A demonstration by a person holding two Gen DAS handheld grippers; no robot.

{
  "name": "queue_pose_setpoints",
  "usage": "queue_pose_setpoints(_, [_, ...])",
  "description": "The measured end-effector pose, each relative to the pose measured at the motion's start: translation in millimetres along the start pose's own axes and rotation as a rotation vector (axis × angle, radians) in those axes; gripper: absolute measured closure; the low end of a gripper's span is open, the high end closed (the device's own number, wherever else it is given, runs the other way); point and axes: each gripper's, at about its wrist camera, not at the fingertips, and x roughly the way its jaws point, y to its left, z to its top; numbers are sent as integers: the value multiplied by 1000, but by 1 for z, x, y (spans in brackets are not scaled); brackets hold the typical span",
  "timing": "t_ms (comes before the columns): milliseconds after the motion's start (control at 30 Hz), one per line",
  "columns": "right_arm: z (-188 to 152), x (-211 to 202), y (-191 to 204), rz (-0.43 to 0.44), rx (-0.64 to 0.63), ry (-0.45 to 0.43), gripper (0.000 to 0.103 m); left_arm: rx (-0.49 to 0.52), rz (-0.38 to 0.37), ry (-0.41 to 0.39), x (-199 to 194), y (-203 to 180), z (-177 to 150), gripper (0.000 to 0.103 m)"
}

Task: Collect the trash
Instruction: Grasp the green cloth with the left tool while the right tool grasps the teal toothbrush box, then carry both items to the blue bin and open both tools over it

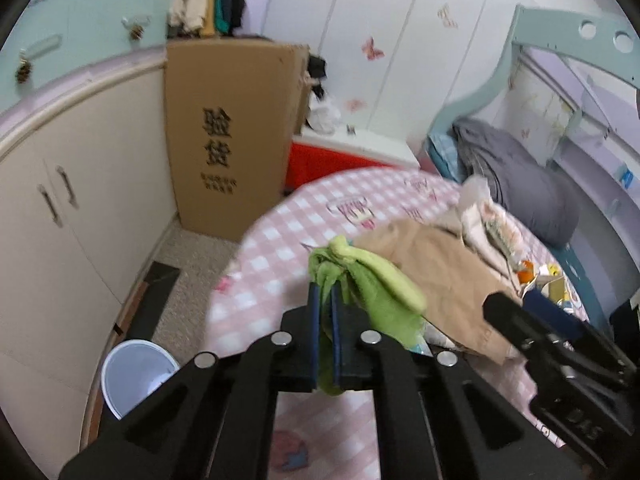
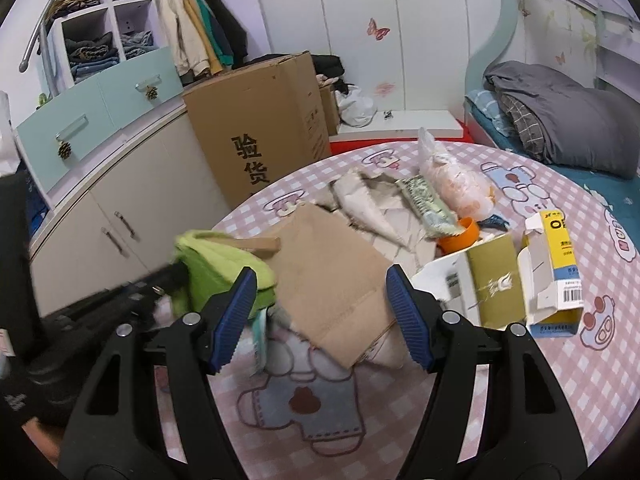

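Two grippers over a round table point(image 2: 400, 432) in pink-and-white check. Left gripper point(image 1: 325, 300): blue pads pressed together on a green cloth point(image 1: 372, 280), lifted clear of the tabletop near its left edge, a tail of the cloth hanging between the fingers. Right gripper point(image 2: 320, 312): jaws spread wide, nothing between them, poised above the near corner of a brown cardboard sheet point(image 2: 332, 276).

Remaining trash, all on the table, crowded behind and right of the cardboard:
- torn grey-white paper point(image 2: 368, 208), partly under the cardboard's far edge;
- patterned wrapper point(image 2: 428, 204), lying against the paper;
- clear plastic bag point(image 2: 452, 180) with pale orange contents, upright, touching the wrapper;
- orange lid or cup point(image 2: 460, 236), below the bag — which of the two, not discernible;
- olive-and-white box point(image 2: 492, 280), just right of the right gripper's fingers;
- yellow-and-white carton point(image 2: 556, 272), end flaps open, interior not visible, just beside the olive box.

Seen from the right wrist, green cloth and left gripper stood directly left of the right gripper's left pad point(image 2: 236, 312), crowding that side of the cardboard.

Surroundings: white bin point(image 1: 136, 376) on the floor left of the table, below the held cloth, something pale and indistinct inside; large cardboard box point(image 1: 228, 136) with printed black characters, closed side toward the cameras, between cream cabinets point(image 1: 60, 220) and the table; red-and-white low unit point(image 1: 352, 156) behind; bed with grey bedding point(image 1: 516, 184) at right.
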Motion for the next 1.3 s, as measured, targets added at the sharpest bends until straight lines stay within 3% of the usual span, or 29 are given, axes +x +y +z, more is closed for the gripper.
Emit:
queue_pose_setpoints(133, [-9,-2,11,27,-11,36,37,-19,30,-33,-24,16,-5,98])
queue_pose_setpoints(333, [-23,10,27,64,-20,116,52,-32,61,-19,-44,36,-19,98])
queue_pose_setpoints(500, [-26,31,35,51,-17,179,55,-42,75,1,-51,48,-26,98])
queue_pose_setpoints(633, [-24,52,42,32,-24,214,64,-52,74,2,-55,53,-28,98])
queue_pose_setpoints(700, [-23,55,46,24,-34,216,71,-54,74,4,-56,55,-28,98])
queue_pose_setpoints(767, [-25,56,49,30,-42,219,92,-60,75,3,-57,58,-28,98])
queue_pose_setpoints(1300, [-38,26,109,233,-34,218,93,-139,133,-39,-85,103,-30,98])
